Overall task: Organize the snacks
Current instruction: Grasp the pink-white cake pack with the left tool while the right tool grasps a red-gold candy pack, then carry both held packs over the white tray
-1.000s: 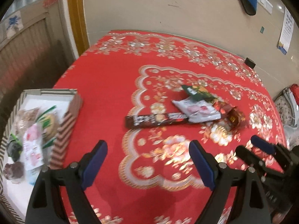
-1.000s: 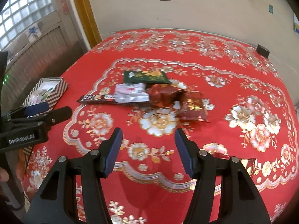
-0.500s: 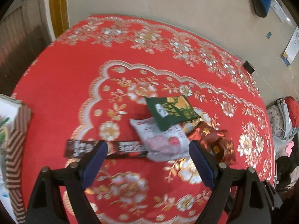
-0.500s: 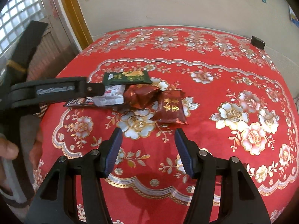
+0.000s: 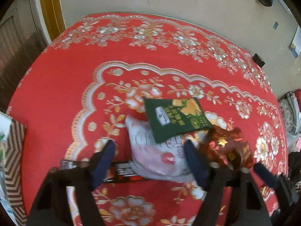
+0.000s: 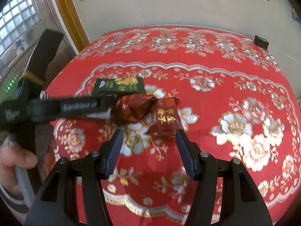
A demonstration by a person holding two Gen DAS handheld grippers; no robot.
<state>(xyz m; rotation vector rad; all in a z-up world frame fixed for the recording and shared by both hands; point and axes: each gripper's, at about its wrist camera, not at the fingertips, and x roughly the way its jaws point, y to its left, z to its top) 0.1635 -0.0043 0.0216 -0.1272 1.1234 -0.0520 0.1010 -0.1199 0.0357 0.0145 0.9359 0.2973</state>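
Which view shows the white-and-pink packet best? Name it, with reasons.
Left wrist view: the white-and-pink packet lies mostly exposed between the left gripper fingers, its top edge under the green packet. In the right wrist view, only a white sliver shows beneath the left gripper.

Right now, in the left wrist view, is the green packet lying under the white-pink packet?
No. The green packet lies on top, its lower edge overlapping the white-pink packet on the red tablecloth.

The dark red snack packet [image 6: 165, 119] carries gold Chinese characters, seen upside down in the right wrist view. The left gripper [image 6: 111, 103] bears white lettering along its arm, blurred, roughly "GenRobot.AI". Print on the green packet [image 5: 176, 119] is too small to read.
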